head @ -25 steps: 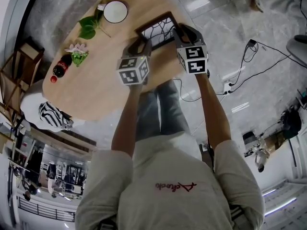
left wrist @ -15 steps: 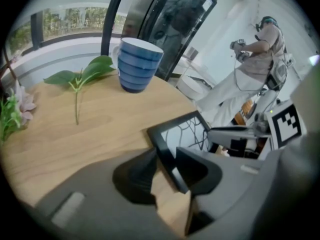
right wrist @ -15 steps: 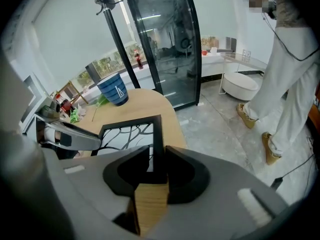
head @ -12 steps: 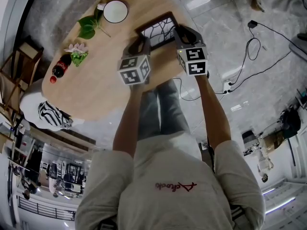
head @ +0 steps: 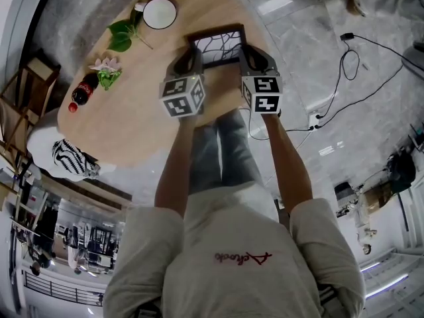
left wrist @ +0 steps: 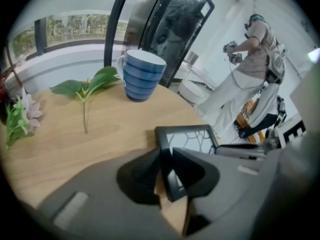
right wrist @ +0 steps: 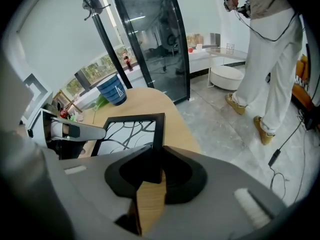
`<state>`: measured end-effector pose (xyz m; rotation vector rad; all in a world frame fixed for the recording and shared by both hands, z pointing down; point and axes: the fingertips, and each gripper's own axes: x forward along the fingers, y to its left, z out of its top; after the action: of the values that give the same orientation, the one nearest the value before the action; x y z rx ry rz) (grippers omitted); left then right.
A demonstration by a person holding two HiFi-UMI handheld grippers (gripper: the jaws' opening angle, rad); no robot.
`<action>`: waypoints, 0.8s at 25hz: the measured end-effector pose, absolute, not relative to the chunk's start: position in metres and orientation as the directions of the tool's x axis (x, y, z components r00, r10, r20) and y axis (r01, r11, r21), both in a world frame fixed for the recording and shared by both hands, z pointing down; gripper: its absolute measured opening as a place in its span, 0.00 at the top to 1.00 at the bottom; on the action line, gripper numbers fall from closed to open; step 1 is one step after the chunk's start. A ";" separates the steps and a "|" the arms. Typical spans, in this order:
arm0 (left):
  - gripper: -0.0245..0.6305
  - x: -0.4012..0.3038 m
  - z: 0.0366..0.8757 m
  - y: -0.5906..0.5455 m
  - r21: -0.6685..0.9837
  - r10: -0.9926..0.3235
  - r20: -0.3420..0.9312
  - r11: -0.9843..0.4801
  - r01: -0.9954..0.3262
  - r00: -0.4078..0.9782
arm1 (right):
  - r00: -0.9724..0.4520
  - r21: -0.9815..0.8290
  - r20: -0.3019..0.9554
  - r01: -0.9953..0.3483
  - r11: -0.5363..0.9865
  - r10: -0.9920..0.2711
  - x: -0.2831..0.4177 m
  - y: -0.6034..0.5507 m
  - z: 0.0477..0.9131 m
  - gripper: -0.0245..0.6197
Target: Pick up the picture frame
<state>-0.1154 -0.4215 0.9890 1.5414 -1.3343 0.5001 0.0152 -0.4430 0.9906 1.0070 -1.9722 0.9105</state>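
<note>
Probably a robotics lab or demo studio rather than a home. The glossy tiled floor (head: 311,38) carries loose cables (head: 345,37) and a power strip (head: 315,119). A second person (left wrist: 252,54) stands nearby wearing a rig and holding gear. There is also a tall glass cabinet (right wrist: 150,39) and a table (head: 132,124) set with props.

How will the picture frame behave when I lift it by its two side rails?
Likely stiff: the picture frame is a rigid dark rectangle. The fingers of the left gripper and right gripper have just been closing on opposite rails, so uneven lifting could tilt it. Its patterned panel may be glass, so fragile.
</note>
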 end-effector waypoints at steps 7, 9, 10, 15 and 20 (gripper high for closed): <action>0.85 -0.110 0.973 -0.427 0.403 -0.530 0.791 0.074 -0.912 0.307 | -0.420 -0.243 0.820 -0.870 0.428 -0.388 0.022 -0.446 0.973 0.85; 0.85 -0.107 0.964 -0.430 0.403 -0.543 0.781 0.061 -0.913 0.308 | -0.419 -0.237 0.811 -0.873 0.426 -0.408 0.024 -0.448 0.965 0.85; 0.85 -0.106 0.960 -0.431 0.403 -0.550 0.776 0.054 -0.914 0.309 | -0.418 -0.233 0.807 -0.875 0.425 -0.418 0.026 -0.448 0.960 0.85; 0.85 -0.098 0.923 -0.438 0.396 -0.587 0.748 0.019 -0.918 0.310 | -0.411 -0.198 0.777 -0.878 0.435 -0.477 0.033 -0.454 0.924 0.85; 0.85 -0.095 0.861 -0.449 0.385 -0.646 0.699 -0.022 -0.923 0.307 | -0.413 -0.163 0.720 -0.882 0.442 -0.558 0.037 -0.463 0.860 0.85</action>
<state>-0.0950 -0.4488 0.8610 1.7474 -1.4191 0.4215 0.0369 -0.4628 0.8605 1.2032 -2.1130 0.7230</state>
